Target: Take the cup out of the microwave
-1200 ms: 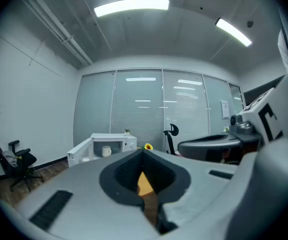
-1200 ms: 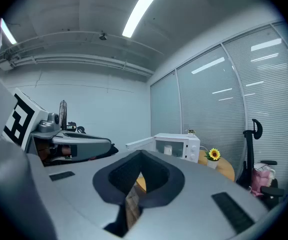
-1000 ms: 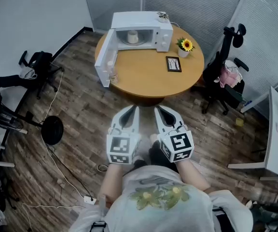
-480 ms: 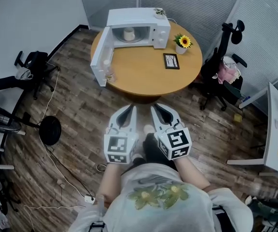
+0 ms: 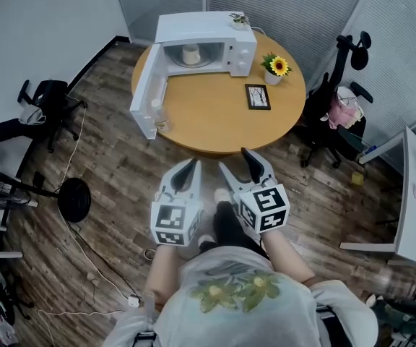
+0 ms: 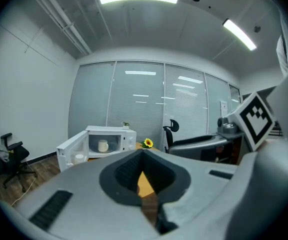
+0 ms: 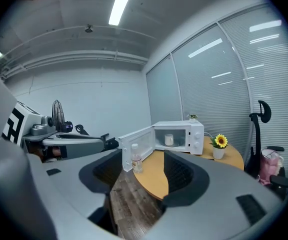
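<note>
Head view: left gripper closed, right gripper opening, both empty; could knock bottle near door reaching far cup.

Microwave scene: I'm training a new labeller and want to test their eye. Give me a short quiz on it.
1. True or false: the microwave has its door open.
2. Where is the cup? A) on top of the microwave; B) inside the microwave; C) on the floor.
3. What stands on the table right by the open door?
Key: 1 true. 2 B. 3 a small clear bottle.
</note>
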The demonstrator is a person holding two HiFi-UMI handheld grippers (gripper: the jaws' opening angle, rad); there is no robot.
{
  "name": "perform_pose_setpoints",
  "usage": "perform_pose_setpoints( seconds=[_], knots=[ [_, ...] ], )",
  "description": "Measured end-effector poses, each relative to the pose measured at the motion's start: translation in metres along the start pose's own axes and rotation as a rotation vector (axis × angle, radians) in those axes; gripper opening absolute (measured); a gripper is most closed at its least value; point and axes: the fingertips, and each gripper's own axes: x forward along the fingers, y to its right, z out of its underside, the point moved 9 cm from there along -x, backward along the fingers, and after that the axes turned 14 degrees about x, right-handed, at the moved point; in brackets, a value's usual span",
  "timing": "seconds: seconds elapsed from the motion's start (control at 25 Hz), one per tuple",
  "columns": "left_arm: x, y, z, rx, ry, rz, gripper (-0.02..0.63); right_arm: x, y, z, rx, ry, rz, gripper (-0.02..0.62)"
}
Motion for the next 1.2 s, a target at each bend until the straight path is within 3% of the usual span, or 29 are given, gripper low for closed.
perform_pose_setpoints(
  seconds=[0.56, 1.2],
  knots=[
    [0.085, -0.065, -0.001, -0.018, -0.064, -0.019, 0.003, 0.099, 0.049, -0.037, 0.017, -0.066, -0.034, 0.253],
    [0.183, -0.105, 0.010, -0.091, -0.150, -0.054, 0.004, 0.199, 0.120, -0.074, 0.027, -0.147, -0.074, 0.252]
  ],
)
